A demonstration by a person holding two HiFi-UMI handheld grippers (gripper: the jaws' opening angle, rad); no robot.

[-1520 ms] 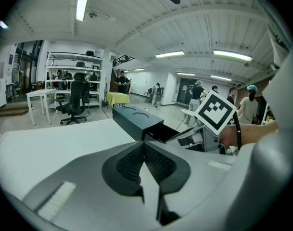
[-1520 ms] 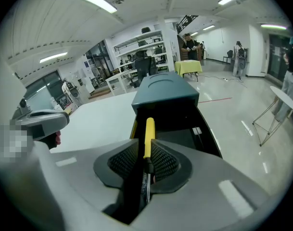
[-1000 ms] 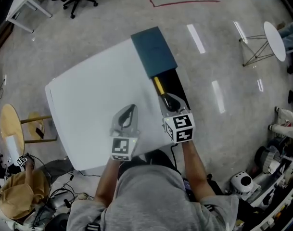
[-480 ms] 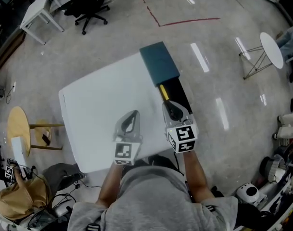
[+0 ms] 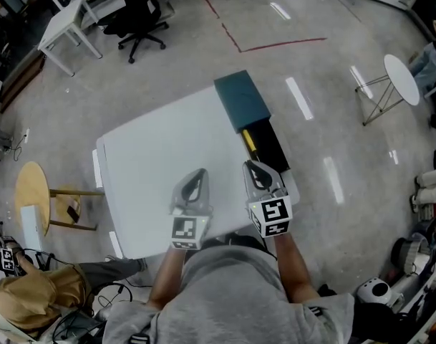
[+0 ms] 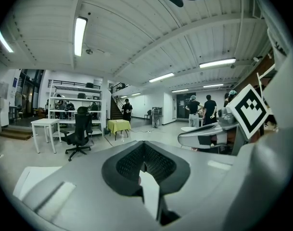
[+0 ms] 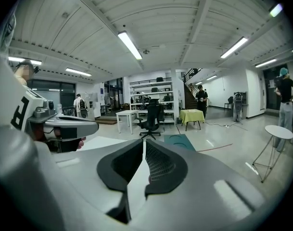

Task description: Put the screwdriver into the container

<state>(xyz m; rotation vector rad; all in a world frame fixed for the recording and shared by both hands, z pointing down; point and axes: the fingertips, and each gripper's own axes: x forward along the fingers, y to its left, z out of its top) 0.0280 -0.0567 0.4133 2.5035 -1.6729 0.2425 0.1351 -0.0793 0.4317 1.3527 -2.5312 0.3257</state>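
Note:
A yellow-handled screwdriver [image 5: 250, 142] lies in the long black container [image 5: 272, 147] at the white table's [image 5: 153, 156] right edge. A teal lid [image 5: 240, 100] rests beyond it, and shows in the right gripper view as a teal lid [image 7: 177, 139]. My right gripper [image 5: 255, 166] sits just short of the container's near end. Its jaws are closing and almost together, with nothing between them [image 7: 145, 146]. My left gripper [image 5: 197, 172] hovers over the table's middle front, shut and empty [image 6: 143, 148].
A black office chair [image 5: 137, 16] and a white desk [image 5: 66, 21] stand on the floor beyond the table. A round white side table [image 5: 402, 69] is at the right, a wooden stool [image 5: 31, 190] at the left. Several people stand far off.
My right gripper has drawn back from the screwdriver toward the near end of the container and its jaws have narrowed. The screwdriver stays in the container. The left gripper keeps its place.

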